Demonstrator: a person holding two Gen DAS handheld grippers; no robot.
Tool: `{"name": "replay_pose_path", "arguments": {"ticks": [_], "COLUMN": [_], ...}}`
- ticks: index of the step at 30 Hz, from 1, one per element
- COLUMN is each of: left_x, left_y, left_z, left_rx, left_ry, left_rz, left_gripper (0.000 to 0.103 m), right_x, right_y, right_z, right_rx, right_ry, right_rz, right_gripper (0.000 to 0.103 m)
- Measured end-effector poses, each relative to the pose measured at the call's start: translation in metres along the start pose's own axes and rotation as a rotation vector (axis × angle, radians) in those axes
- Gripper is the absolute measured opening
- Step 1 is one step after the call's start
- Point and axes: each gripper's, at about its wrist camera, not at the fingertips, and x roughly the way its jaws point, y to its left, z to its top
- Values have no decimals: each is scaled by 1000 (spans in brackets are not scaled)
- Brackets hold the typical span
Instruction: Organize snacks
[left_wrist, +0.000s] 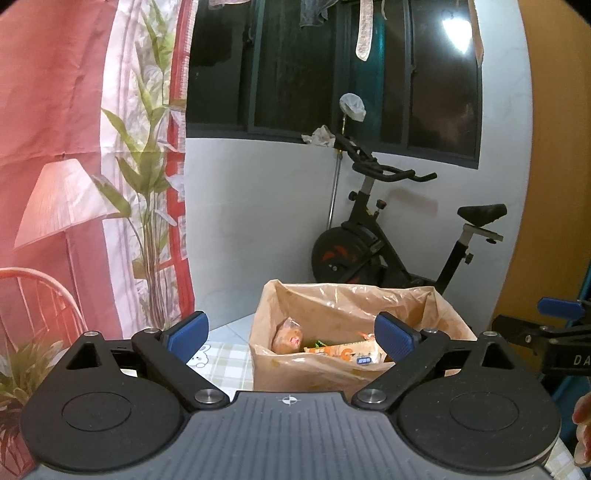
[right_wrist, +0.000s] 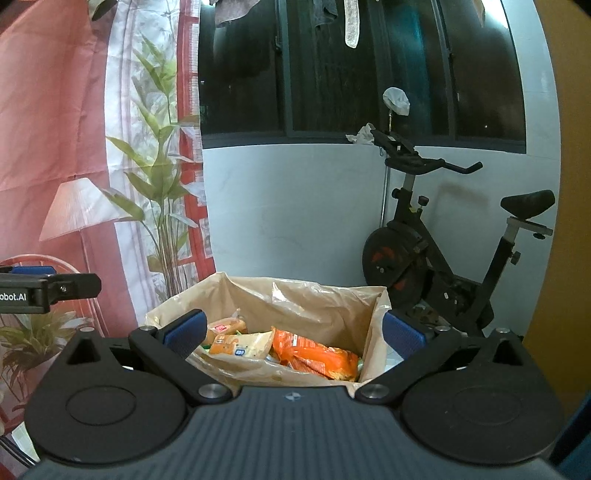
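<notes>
- Left wrist view: left claw (left_wrist: 290, 334) spread wide, nothing between the blue pads (left_wrist: 186, 334), hanging above the near edge of the bench (left_wrist: 221, 360) with its checked cloth.
- Just beyond, a box lined with a tan plastic bag (left_wrist: 354, 314), standing open-topped on the bench; inside, a clear-wrapped bun (left_wrist: 288, 336) at the left and an orange-and-cream packet (left_wrist: 343, 352) lying flat toward the right.
- Right claw (left_wrist: 554, 325) visible only partly at the far right edge, level with the bag's rim; spread cannot be told from this view.
- Exercise bike (left_wrist: 399, 229) behind the box against the white wall, well apart from the work.
- Right wrist view: right claw (right_wrist: 293, 334) also spread fully, pads empty, aimed down into the same bag (right_wrist: 295, 302).
- Snacks seen more clearly here: an orange packet (right_wrist: 317, 356) lying slantwise at the right, a cream packet (right_wrist: 240, 345) to its left, a bun (right_wrist: 227, 326) behind that at the far left.
- Left claw (right_wrist: 48, 286) poking in at the left edge, near the bag's left rim.
- Risks, as judged: loose bag film likely to get pinched along with a packet, dragging the liner or tipping the box.
- Overlapping packets could slip from smooth pads, or two could come up together.
- Hard squeeze on the bun could crush it.
- Both claws close over one opening, so a collision is possible.
</notes>
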Motion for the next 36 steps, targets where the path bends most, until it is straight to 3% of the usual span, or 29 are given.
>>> {"name": "replay_pose_path", "arguments": {"ticks": [36], "left_x": [-12], "left_y": [-4], "left_z": [-1], "left_rx": [16], "left_ry": [-38], "left_rz": [37], "left_gripper": [98], "right_x": [-7], "right_y": [4], "right_z": [3], "right_rx": [-7], "right_ry": [-26], "right_rz": [15], "right_gripper": [103]}}
